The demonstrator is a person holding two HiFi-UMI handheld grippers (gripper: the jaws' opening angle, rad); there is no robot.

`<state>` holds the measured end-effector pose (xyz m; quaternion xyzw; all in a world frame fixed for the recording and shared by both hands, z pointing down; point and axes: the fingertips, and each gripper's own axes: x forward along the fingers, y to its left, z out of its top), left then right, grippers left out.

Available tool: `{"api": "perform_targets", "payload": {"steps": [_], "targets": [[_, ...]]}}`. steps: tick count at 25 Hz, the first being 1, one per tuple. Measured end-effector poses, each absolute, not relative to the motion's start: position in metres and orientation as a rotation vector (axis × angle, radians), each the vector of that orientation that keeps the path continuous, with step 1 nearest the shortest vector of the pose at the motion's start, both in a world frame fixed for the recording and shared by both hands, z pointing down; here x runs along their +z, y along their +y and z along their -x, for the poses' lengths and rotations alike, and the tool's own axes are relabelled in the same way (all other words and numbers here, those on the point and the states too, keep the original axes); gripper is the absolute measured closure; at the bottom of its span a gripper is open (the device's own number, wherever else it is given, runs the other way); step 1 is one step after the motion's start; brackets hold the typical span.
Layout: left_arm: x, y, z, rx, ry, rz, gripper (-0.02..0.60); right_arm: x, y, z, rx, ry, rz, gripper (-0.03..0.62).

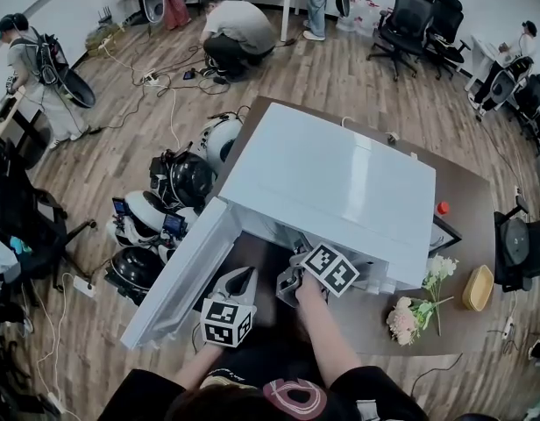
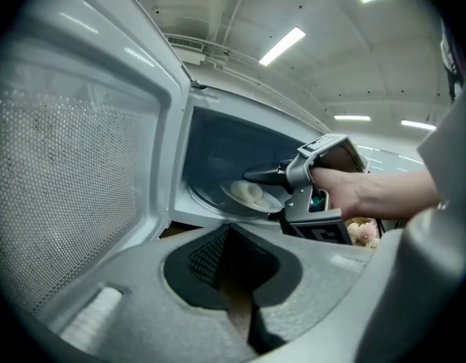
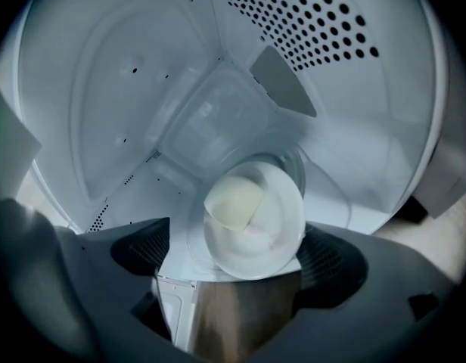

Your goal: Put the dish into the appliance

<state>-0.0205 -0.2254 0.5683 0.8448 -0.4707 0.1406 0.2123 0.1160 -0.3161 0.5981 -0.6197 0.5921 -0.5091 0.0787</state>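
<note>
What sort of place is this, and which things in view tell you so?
Probably an office-like lab, not a home kitchen: office chairs, cables across the wood floor, and a microwave on a table.

No legible text, brand, number or sign in any of my views. Only black-and-white square markers on my left cube (image 1: pixel 226 321) and right cube (image 1: pixel 330 268); no letters.

The microwave (image 1: pixel 340 174) sits on the table (image 1: pixel 467 200), its door (image 1: pixel 178 274) swung out to the left. The dish (image 3: pixel 252 218) lies inside it. The right gripper (image 1: pixel 292 283) is at the opening, with the left gripper (image 1: pixel 235 288) just beside it, before the door. Flowers (image 1: pixel 419 305) and a bowl (image 1: pixel 477 288) lie on the table to the microwave's right.
</note>
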Motion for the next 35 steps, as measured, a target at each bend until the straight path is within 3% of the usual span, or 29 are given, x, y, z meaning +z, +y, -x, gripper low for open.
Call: {"api": "perform_targets", "payload": {"steps": [19, 33, 35], "targets": [[0.556, -0.219, 0.017, 0.311, -1.299, -2.379, 0.575, 0.587, -0.273, -0.128, -1.575, 1.666, 1.611, 0.086], [0.547, -0.196, 0.009, 0.276, -1.215, -2.417, 0.575, 0.56, -0.213, -0.125, -1.395, 1.887, 1.584, 0.089], [0.546, -0.193, 0.006, 0.268, -1.202, -2.424, 0.575, 0.556, -0.204, -0.129, -1.346, 1.905, 1.621, 0.114]]}}
